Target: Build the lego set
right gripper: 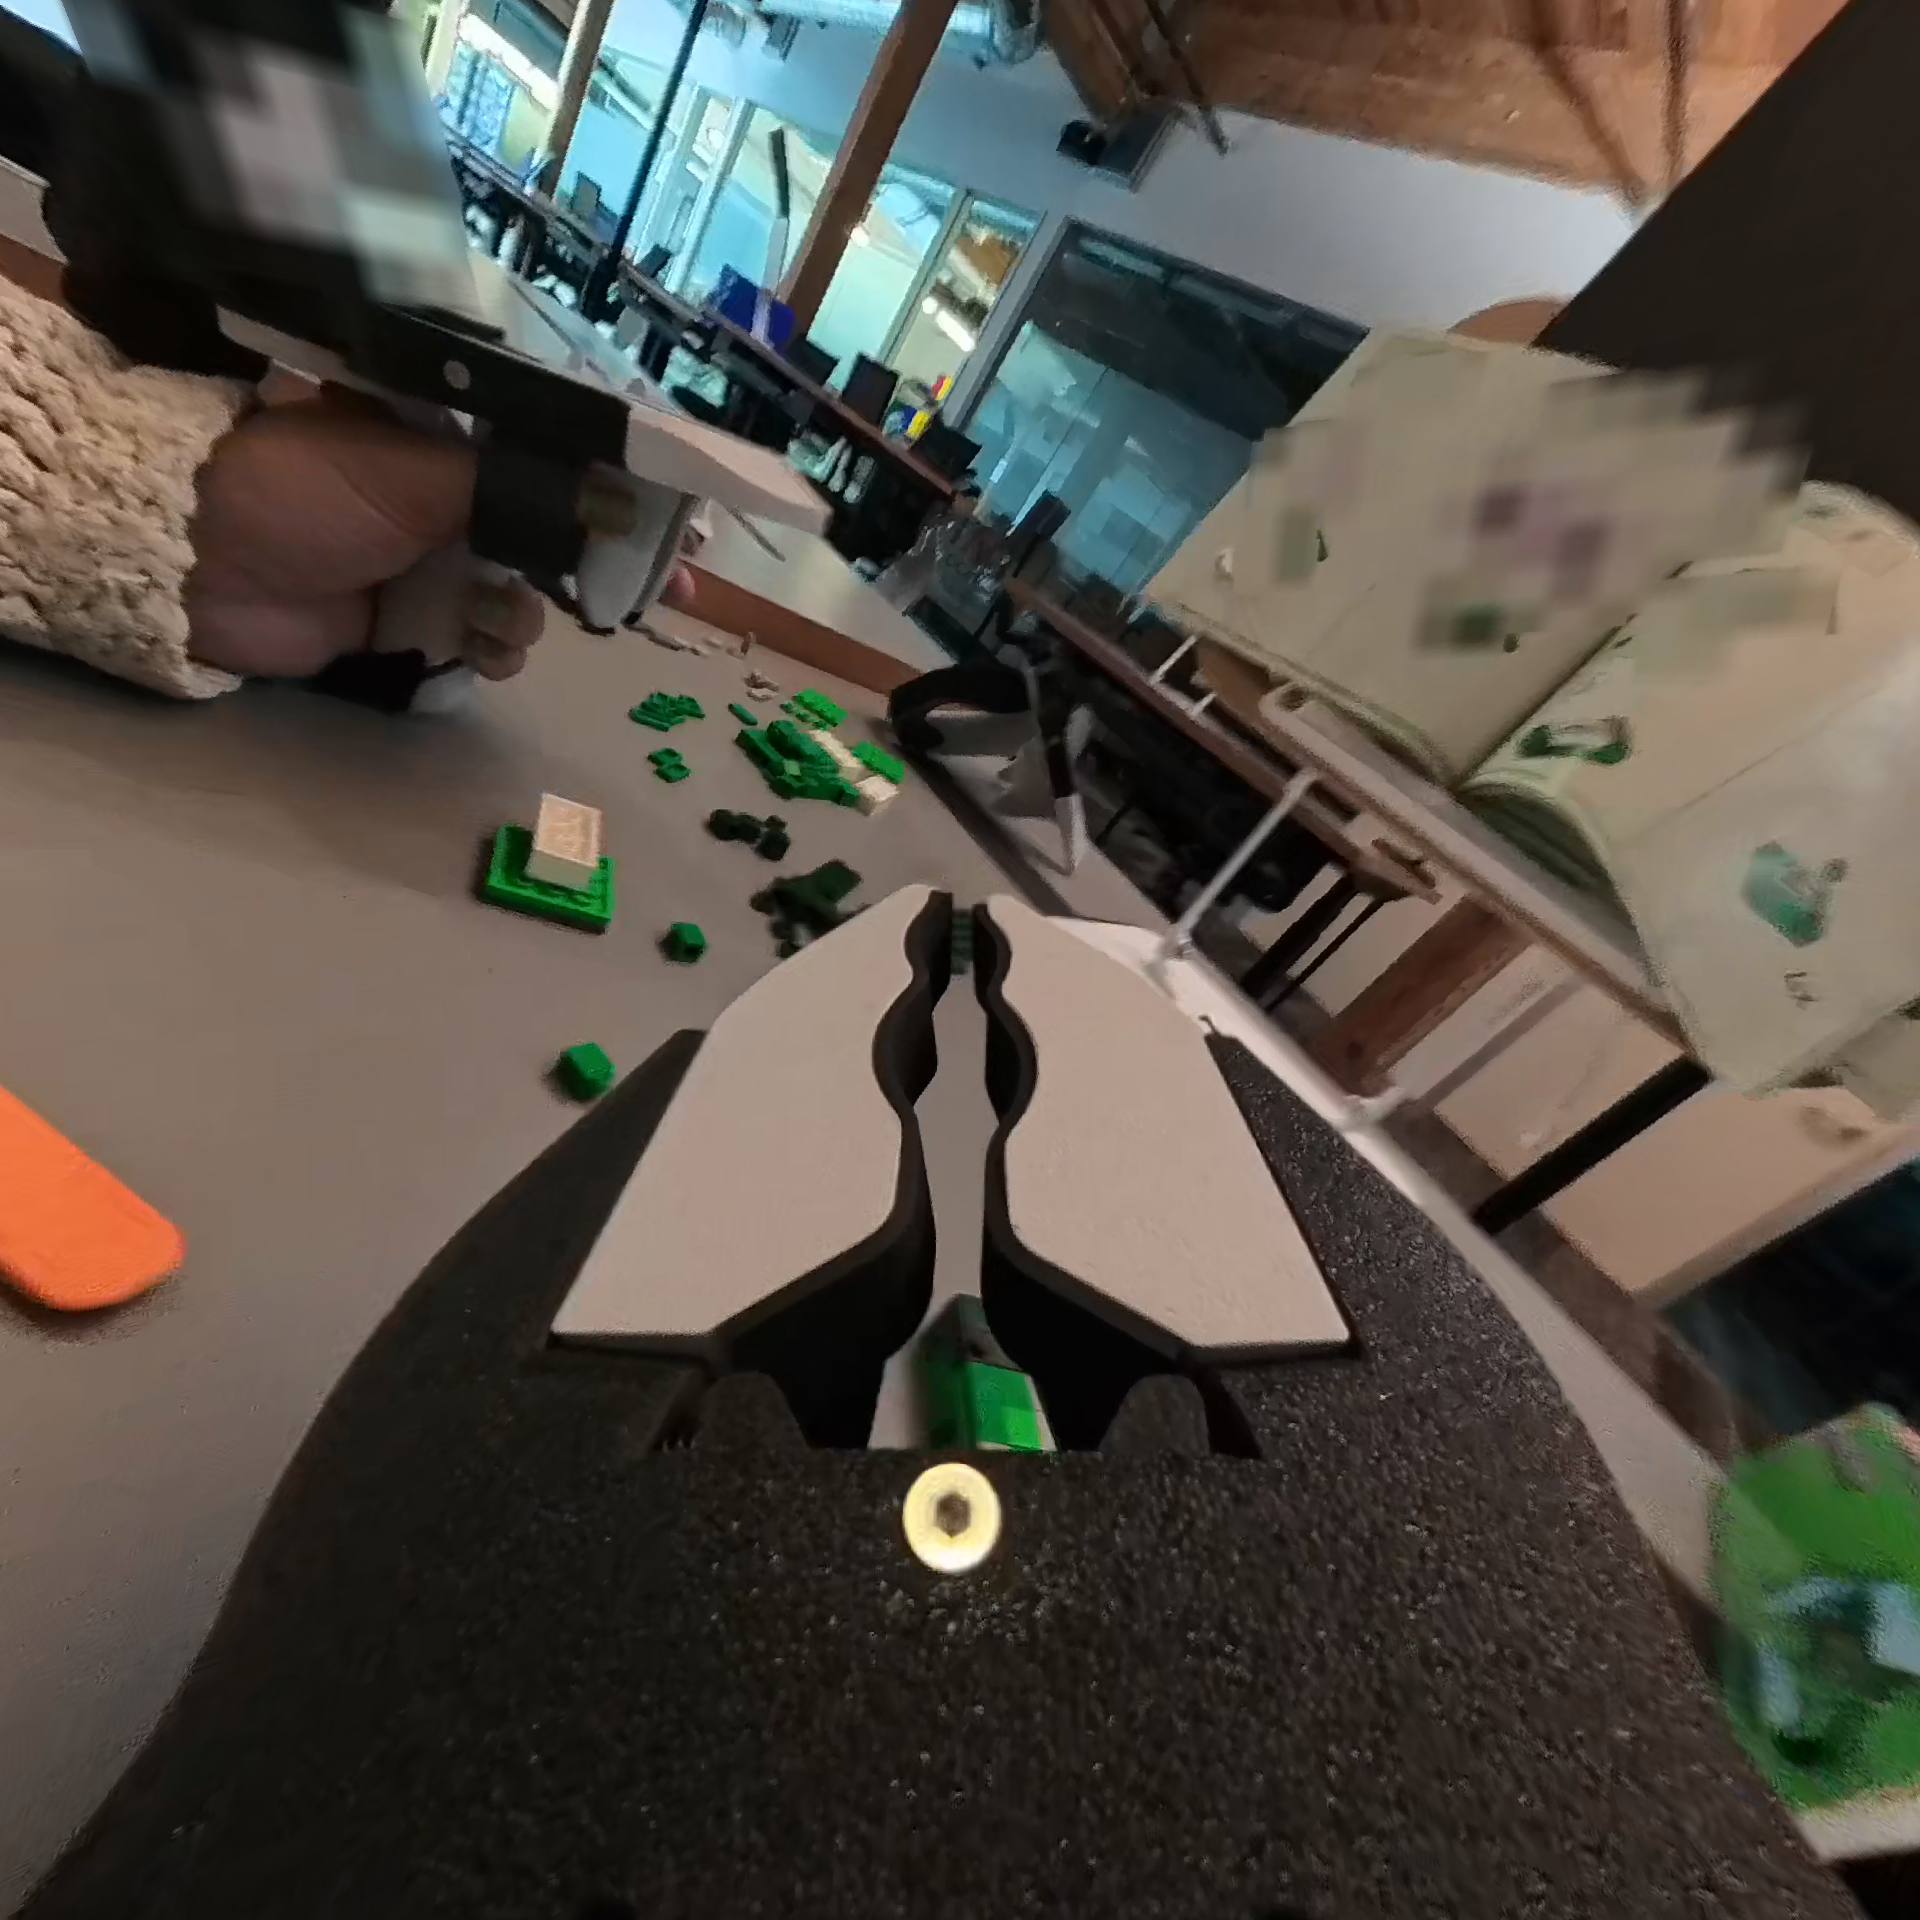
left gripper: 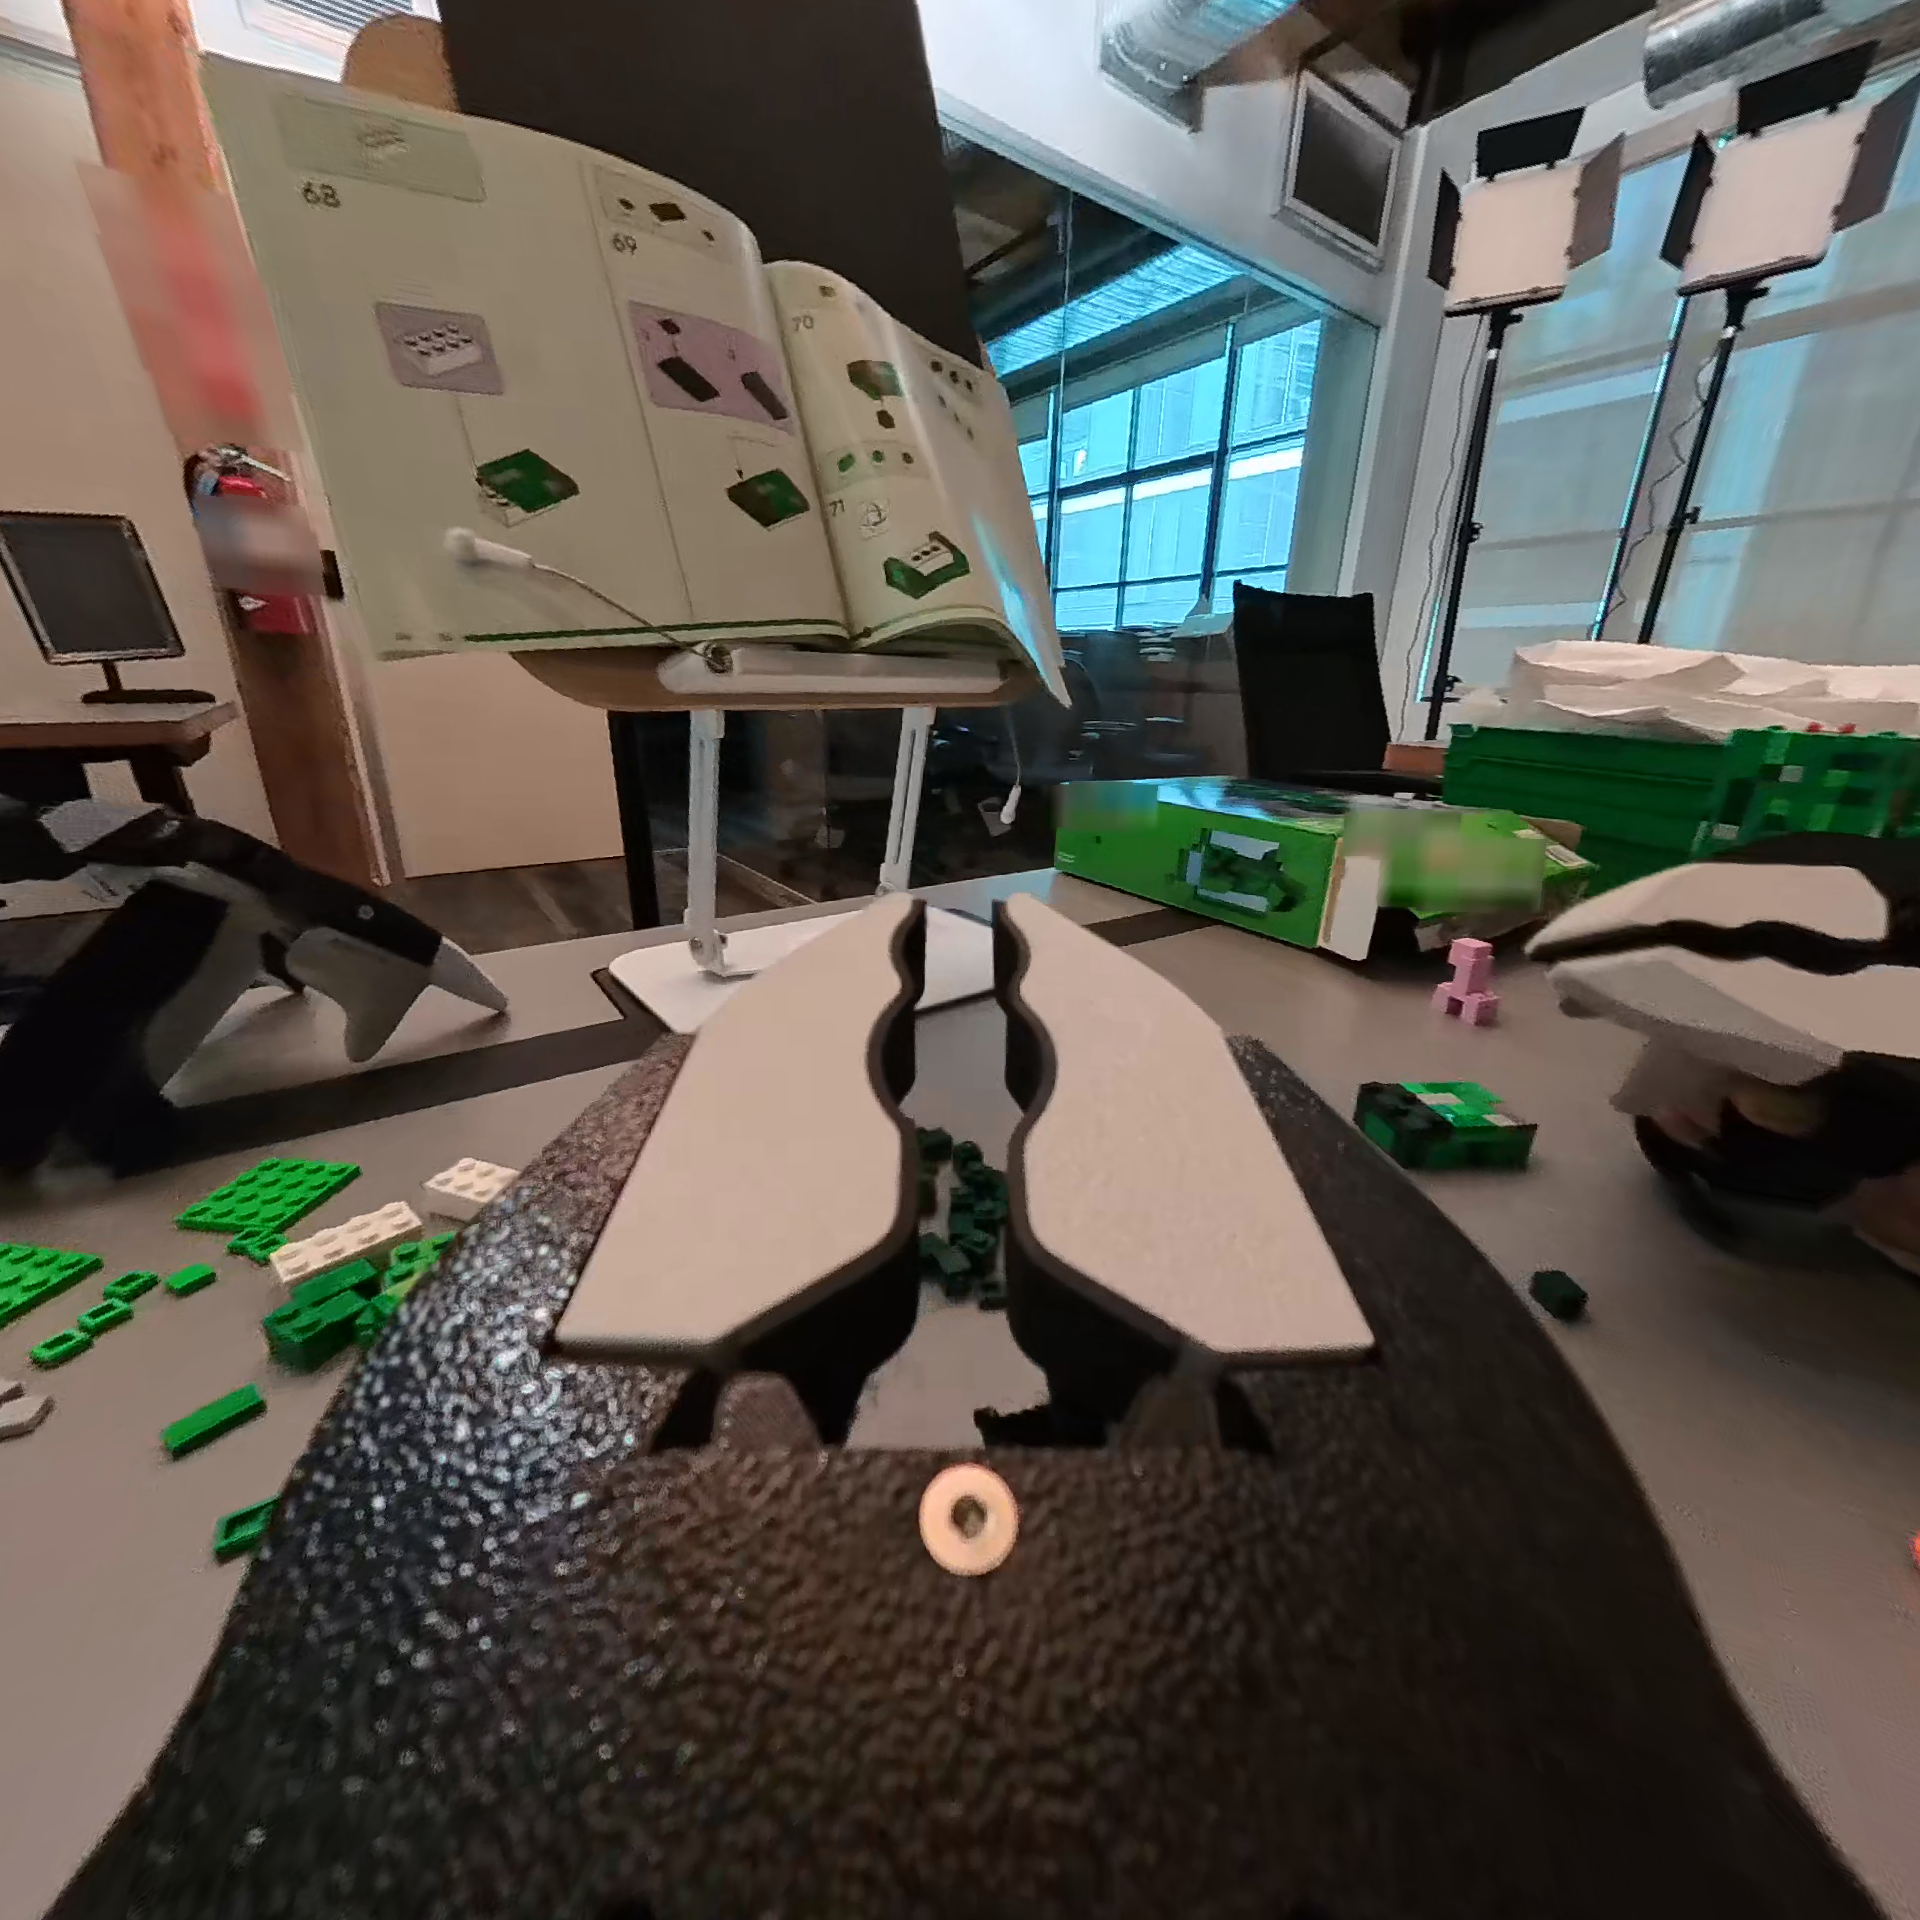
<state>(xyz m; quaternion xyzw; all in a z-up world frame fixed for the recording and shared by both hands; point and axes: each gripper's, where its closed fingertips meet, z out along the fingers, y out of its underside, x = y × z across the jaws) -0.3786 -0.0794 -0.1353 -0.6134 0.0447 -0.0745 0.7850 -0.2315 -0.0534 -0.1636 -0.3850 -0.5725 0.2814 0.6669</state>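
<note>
My left gripper is slightly open and empty, held above a heap of small dark green pieces on the grey table. My right gripper is nearly shut on a small dark green piece at its tips. It also shows at the right edge of the left wrist view, above a small green build. That build shows between the right fingers' bases. A green plate with a white brick on it lies further left. A hand holds the left gripper.
An open instruction book stands on a white stand. Loose green plates and white bricks lie at left, beside a spare gripper. A green box and pink figure sit behind. An orange tool lies at left. Across from one pair of fingers to the other is roughly 15 cm.
</note>
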